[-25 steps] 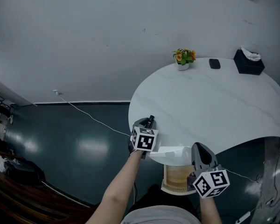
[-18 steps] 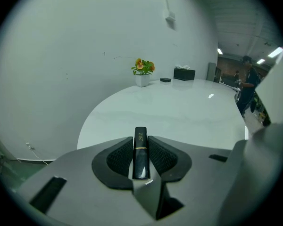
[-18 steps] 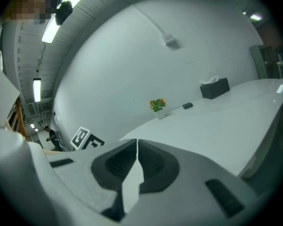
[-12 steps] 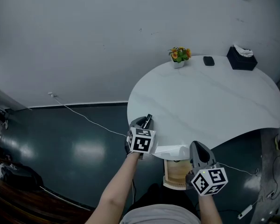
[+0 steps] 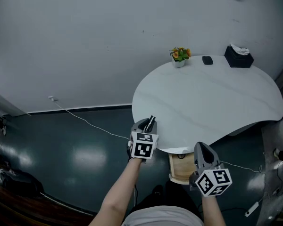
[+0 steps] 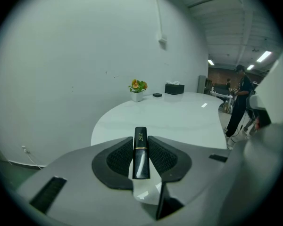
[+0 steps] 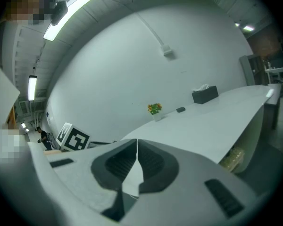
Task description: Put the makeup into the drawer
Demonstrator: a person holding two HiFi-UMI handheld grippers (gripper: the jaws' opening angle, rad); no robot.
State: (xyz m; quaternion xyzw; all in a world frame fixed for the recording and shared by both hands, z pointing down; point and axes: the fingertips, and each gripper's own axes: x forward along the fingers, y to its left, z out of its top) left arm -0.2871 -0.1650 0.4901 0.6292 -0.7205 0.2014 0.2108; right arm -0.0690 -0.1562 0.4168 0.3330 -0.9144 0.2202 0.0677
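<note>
My left gripper (image 5: 147, 126) is shut on a black makeup tube (image 5: 152, 121) with a gold band, just off the near left edge of the white round table (image 5: 212, 102). In the left gripper view the tube (image 6: 140, 152) stands pinched between the two black pads, its end pointing at the table (image 6: 174, 114). To the right, my right gripper (image 5: 201, 148) hangs below the table's near edge, its jaws shut with nothing in them (image 7: 137, 145). A sliver of the white drawer (image 5: 180, 150) shows under the table edge between the two grippers.
Below the table stands a wooden pedestal (image 5: 181, 169). At the table's far side are a small flower pot (image 5: 179, 56), a dark flat object (image 5: 207, 60) and a black tissue box (image 5: 238, 58). A cable (image 5: 85, 121) runs across the dark floor. A person (image 6: 239, 100) stands beyond the table.
Both grippers shifted a little, the left one rising with the tube. The white drawer, which stuck out well from under the table, now shows only as a sliver.
</note>
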